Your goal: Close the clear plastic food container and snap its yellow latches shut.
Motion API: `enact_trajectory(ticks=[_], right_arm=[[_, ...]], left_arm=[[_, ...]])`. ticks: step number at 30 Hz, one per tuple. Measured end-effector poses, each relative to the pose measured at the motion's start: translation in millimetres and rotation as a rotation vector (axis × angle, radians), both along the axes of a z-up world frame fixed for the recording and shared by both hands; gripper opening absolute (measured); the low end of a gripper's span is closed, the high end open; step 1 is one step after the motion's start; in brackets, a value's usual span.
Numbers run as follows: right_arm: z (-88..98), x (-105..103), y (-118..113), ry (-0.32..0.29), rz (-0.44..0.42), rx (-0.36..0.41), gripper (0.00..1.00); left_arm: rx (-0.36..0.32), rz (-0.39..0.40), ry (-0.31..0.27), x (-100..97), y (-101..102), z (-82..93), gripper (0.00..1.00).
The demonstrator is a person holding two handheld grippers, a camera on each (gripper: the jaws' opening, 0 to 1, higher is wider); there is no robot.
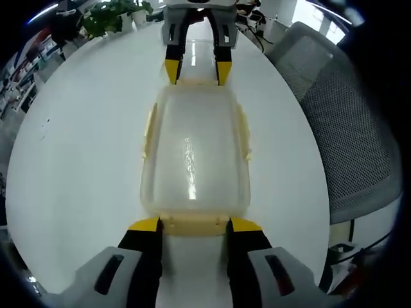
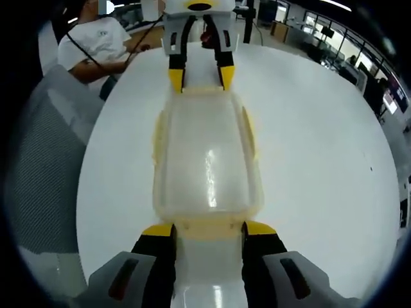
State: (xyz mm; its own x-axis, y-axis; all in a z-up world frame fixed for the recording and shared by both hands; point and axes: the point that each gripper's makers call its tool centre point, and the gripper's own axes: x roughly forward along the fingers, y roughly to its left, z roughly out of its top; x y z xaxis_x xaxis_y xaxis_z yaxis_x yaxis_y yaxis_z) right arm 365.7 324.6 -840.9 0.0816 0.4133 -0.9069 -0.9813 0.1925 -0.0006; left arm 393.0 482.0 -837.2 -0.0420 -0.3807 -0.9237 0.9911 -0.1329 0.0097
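Observation:
The clear plastic container (image 1: 192, 154) lies lengthwise on the round white table (image 1: 77, 147) with its lid on top. Pale yellow latches (image 1: 244, 131) run along both long sides and both short ends. In the left gripper view my left gripper (image 1: 194, 226) is open, its yellow-tipped jaws standing either side of the near end latch (image 1: 192, 224). At the far end, the right gripper (image 1: 196, 70) does the same. In the right gripper view the container (image 2: 209, 160) is seen from the opposite end: right gripper (image 2: 209, 229) open at the near end latch (image 2: 209, 226), left gripper (image 2: 200, 76) at the far one.
A grey mesh chair (image 1: 347, 128) stands by the table edge, also visible as the chair (image 2: 45, 179) in the right gripper view. A seated person in a white shirt (image 2: 96, 38) is beyond the table. A potted plant (image 1: 109, 16) stands at the far edge.

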Motion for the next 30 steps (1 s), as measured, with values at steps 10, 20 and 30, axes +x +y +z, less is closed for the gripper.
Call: enact_trajectory(ticks=[10, 20, 30], right_arm=[[2.3, -8.8, -0.3, 0.000, 0.016, -0.003, 0.39], [24.2, -13.8, 8.2, -0.021, 0.012, 0.054, 0.40], [39.4, -27.9, 5.5, -0.016, -0.016, 0.045, 0.39]], left_arm=[[0.024, 0.002, 0.017, -12.6, 1.6, 2.0, 0.39], [0.008, 0.012, 0.006, -16.0, 10.5, 19.8, 0.39], [0.003, -0.003, -0.012, -28.0, 5.6, 38.4, 0.39]])
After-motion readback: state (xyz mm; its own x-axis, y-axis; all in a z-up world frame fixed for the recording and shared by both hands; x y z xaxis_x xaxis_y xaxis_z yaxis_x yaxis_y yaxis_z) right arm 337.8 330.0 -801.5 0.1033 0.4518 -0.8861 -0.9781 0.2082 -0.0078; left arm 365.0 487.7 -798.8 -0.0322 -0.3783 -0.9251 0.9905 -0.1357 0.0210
